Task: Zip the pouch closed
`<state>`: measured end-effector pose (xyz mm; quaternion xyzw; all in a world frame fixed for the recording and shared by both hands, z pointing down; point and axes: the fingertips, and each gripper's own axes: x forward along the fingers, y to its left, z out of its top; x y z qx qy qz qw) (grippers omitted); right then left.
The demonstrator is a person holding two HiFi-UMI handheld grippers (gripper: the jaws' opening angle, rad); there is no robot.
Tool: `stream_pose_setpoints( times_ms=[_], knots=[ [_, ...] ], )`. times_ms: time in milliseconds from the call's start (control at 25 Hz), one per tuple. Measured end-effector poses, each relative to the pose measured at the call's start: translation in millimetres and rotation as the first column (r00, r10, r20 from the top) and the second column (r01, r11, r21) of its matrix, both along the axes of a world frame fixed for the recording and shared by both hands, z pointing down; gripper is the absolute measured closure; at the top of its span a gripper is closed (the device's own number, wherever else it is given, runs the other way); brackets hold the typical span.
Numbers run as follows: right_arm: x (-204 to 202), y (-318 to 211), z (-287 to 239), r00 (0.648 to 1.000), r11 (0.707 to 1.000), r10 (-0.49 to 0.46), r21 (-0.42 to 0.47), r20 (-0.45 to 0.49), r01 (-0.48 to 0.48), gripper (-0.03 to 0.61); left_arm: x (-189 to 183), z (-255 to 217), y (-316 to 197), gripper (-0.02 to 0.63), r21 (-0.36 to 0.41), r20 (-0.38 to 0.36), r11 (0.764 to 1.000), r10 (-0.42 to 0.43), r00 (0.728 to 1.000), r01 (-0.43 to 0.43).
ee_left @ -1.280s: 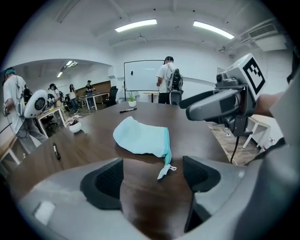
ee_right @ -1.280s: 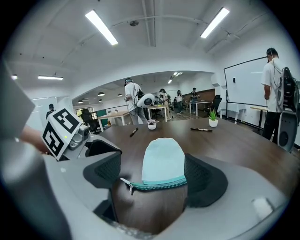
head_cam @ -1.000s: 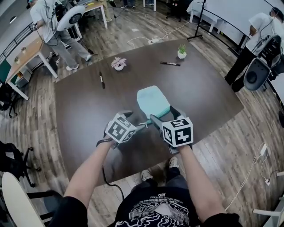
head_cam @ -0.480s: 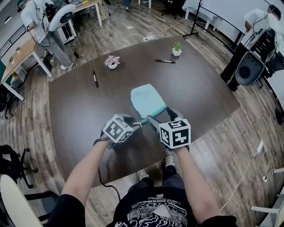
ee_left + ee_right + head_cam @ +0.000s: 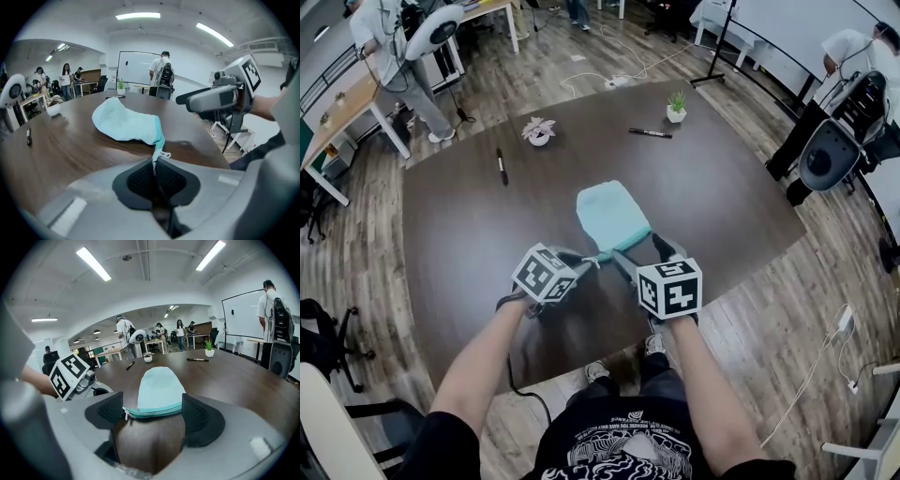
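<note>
Head view. I am looking down at a dark brown oval wooden table (image 5: 487, 234) on which a pale turquoise fabric pouch (image 5: 611, 214) is lying flat near the front edge. The left gripper (image 5: 592, 263) is meeting the pouch's near left corner, while the right gripper (image 5: 645, 255) is sitting just beside it at the pouch's near end. Two black marker pens (image 5: 501, 165) are lying well apart from the pouch, farther back on the table.

Left gripper view. The jaws, which have just been closing, are pressing together on the thin teal end of the pouch's zipper edge. A small white zipper pull (image 5: 162, 153) is sticking out just above the black pads (image 5: 140, 180). The corner is lifting slightly while the rest is resting on the table.

Right gripper view. The jaws are standing wide apart, straddling the pouch's near end. The teal zipper (image 5: 154, 412) is running across the gap from one pad to the other. I cannot tell whether the pads are touching it.
</note>
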<state>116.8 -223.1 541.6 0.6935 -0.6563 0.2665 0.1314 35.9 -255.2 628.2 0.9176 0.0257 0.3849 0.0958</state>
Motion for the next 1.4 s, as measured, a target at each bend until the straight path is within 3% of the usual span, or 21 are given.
stream_pose_setpoints(
  times_ms=[240,520,920,1400],
  knots=[
    [1.6,-4.7,-2.3,1.000,1.000,-0.010,0.004,0.012,0.010,0.198,4.3,-10.7,-1.1,0.592,-0.121,-0.038,0.990,-0.082,0.996,0.077],
    [3.4,-11.9,-10.2,0.997,0.998,-0.057,0.041,0.045,0.055,0.202,11.6,-31.6,-0.2,0.594,-0.199,-0.076,0.965,-0.187,0.979,0.169],
    [9.0,-21.7,-17.5,0.980,0.982,-0.179,0.077,0.092,0.172,0.212,18.2,-54.2,-1.8,0.595,-0.209,-0.079,0.948,-0.263,0.962,0.242],
    [11.3,-32.4,-29.0,0.930,0.938,-0.339,0.126,0.140,0.323,0.227,28.0,-80.4,-9.6,0.595,-0.212,-0.097,0.920,-0.356,0.929,0.331]
  ],
)
